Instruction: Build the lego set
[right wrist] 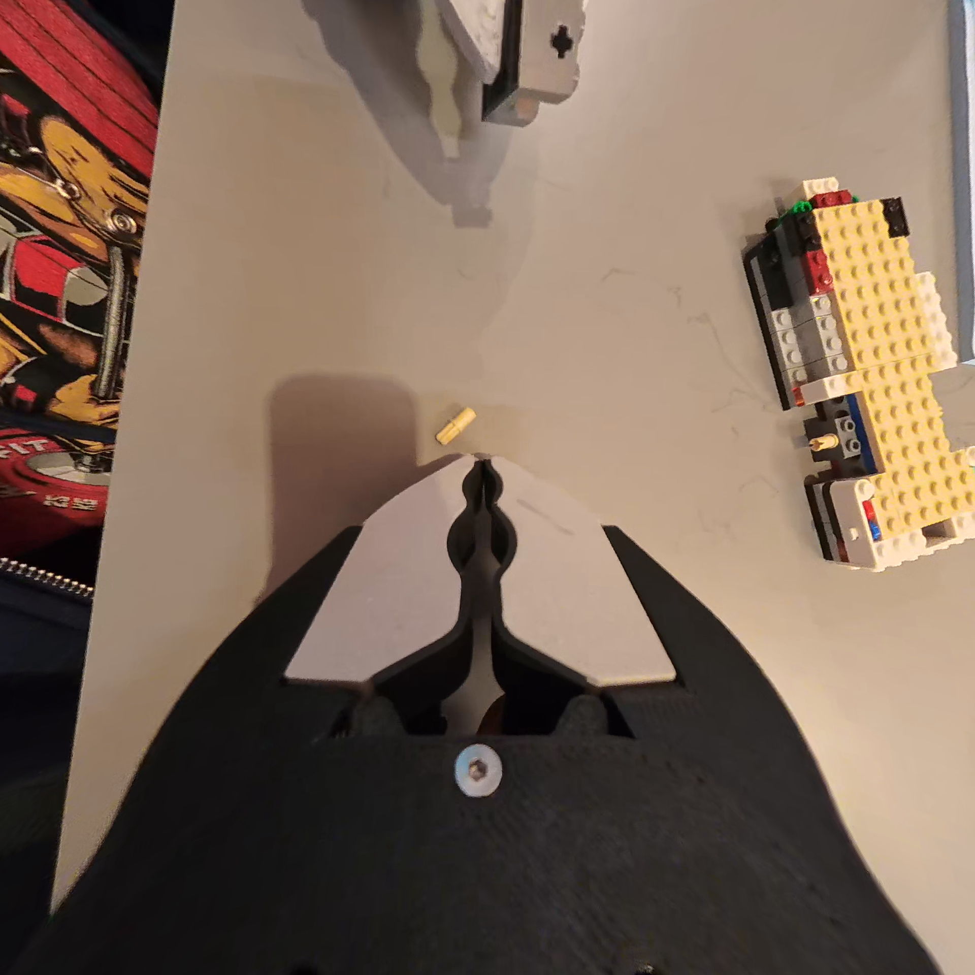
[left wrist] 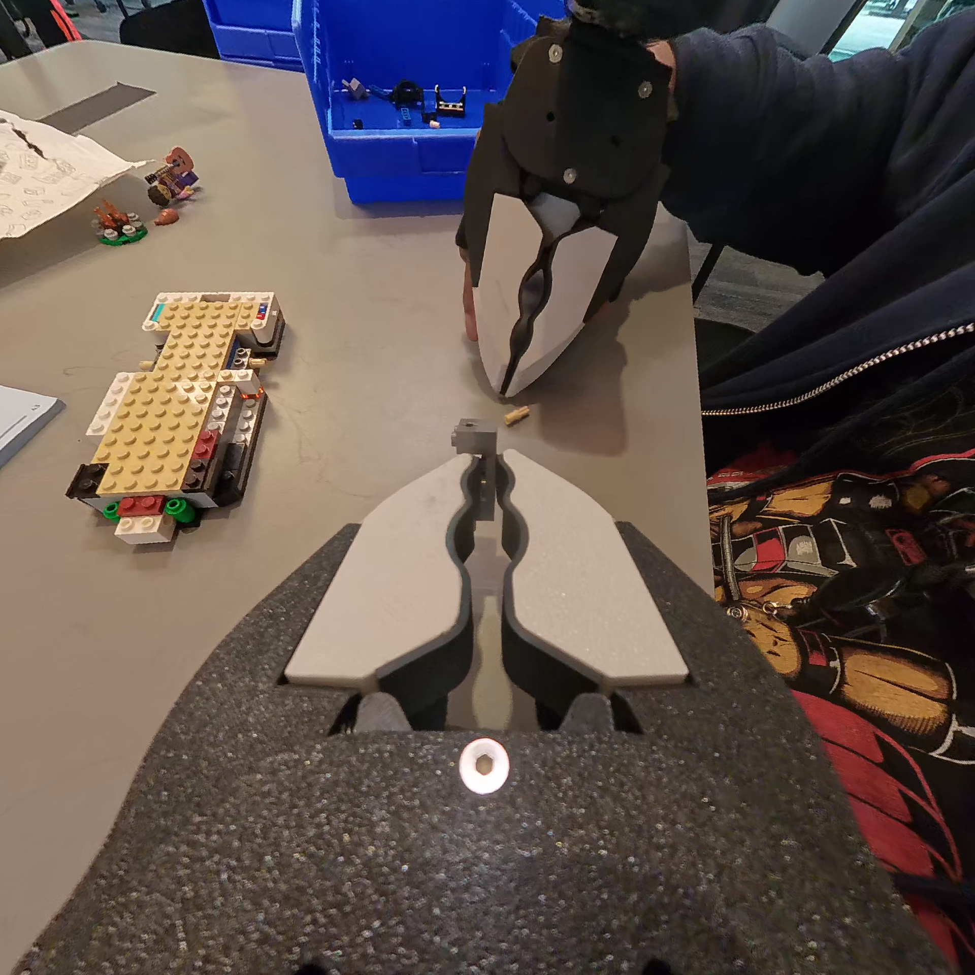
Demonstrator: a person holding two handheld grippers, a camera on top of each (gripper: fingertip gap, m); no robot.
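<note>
Clamped in my left gripper [left wrist: 483,464], a grey brick piece [left wrist: 477,440] feels light, stiff, secure. Right gripper [right wrist: 483,463] is pinched together on nothing, tan peg [right wrist: 456,426] just beside: tiny, slippery, best gripped across its middle.

A wide grey table [left wrist: 327,295] fills most of the scene, its surface matte and faintly scuffed, and it serves as the landmark. Beyond its far edge, dark chairs [left wrist: 169,26] stand on a grey carpeted floor [left wrist: 760,285]. Past the table's far right corner, a bright window [left wrist: 891,21] lets in daylight. Soft shadows fall across the tabletop near its right edge.
</note>
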